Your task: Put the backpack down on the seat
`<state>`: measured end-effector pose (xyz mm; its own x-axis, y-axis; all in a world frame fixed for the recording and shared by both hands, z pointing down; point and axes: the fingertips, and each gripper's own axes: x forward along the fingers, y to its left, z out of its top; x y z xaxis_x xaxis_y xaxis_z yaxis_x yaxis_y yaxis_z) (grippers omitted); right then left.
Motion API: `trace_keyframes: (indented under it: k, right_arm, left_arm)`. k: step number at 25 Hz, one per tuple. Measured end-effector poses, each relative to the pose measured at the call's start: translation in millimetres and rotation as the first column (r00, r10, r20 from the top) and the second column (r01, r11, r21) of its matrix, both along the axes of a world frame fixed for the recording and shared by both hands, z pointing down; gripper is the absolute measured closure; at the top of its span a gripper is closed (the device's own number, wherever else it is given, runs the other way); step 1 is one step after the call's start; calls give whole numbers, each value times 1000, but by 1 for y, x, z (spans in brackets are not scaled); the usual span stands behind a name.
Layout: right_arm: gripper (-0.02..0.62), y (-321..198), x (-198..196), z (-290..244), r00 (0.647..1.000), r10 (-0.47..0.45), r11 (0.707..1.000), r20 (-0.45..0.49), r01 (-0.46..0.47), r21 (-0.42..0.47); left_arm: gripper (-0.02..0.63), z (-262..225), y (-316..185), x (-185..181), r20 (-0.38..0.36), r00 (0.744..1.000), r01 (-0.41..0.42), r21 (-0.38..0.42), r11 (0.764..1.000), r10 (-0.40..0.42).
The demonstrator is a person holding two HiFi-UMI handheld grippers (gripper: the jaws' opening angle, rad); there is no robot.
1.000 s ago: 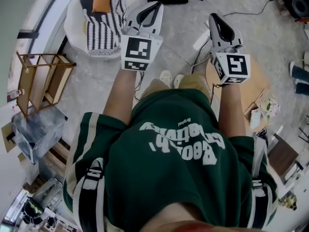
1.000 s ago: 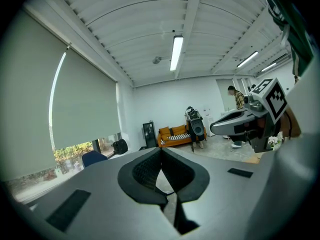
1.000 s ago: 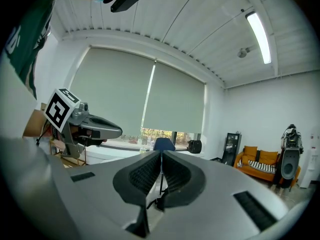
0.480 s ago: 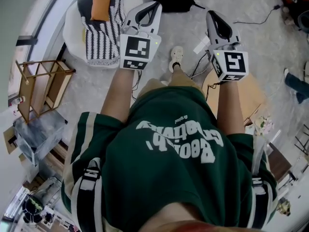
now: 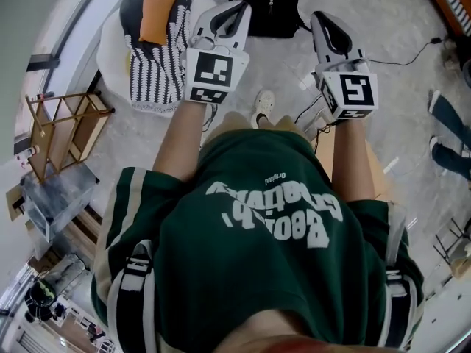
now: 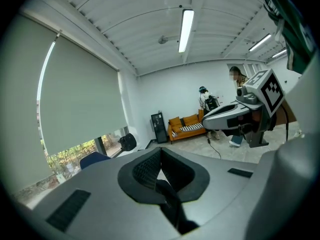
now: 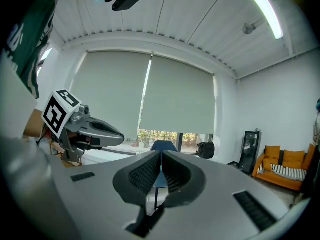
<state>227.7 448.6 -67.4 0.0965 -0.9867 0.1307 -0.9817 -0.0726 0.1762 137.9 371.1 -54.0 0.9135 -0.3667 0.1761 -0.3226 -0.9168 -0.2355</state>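
The black backpack point(image 5: 271, 6) lies on the pale floor at the top of the head view, ahead of me. Left of it stands a round white seat point(image 5: 110, 31) that carries a black-and-white striped blanket point(image 5: 154, 57) and an orange cushion point(image 5: 158, 15). My left gripper point(image 5: 234, 7) and right gripper point(image 5: 321, 17) are held out level in front of my chest, short of the backpack and above the floor. Both are shut with nothing between the pads, as the left gripper point(image 6: 160, 151) and right gripper point(image 7: 161, 156) show in their own views.
A wooden rack point(image 5: 62, 127) stands at the left, cables point(image 5: 412, 57) trail across the floor, and another person's legs point(image 5: 445, 131) are at the right. Far off, the gripper views show an orange sofa point(image 6: 187, 124), a blue chair point(image 7: 162, 146) and a dark rounded bag-like thing point(image 7: 205, 149) by the window.
I have walked forward. The backpack and the white seat have slid down the head view towards me. Both grippers stay shut and level.
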Motion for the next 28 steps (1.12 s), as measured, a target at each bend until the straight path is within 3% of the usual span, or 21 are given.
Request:
trace_keyframes:
  k: [15, 22, 28]
  right_arm:
    - [560, -97, 124, 30, 998, 49, 998, 31, -48, -42]
    - [560, -189, 192, 47, 996, 80, 993, 32, -77, -94]
    - [560, -279, 258, 63, 995, 91, 988, 36, -86, -127]
  left_arm:
    - [589, 28, -109, 123, 33, 999, -26, -34, 999, 27]
    - [588, 56, -207, 199, 48, 996, -69, -71, 995, 72]
    - [589, 72, -293, 267, 49, 991, -126, -52, 991, 128]
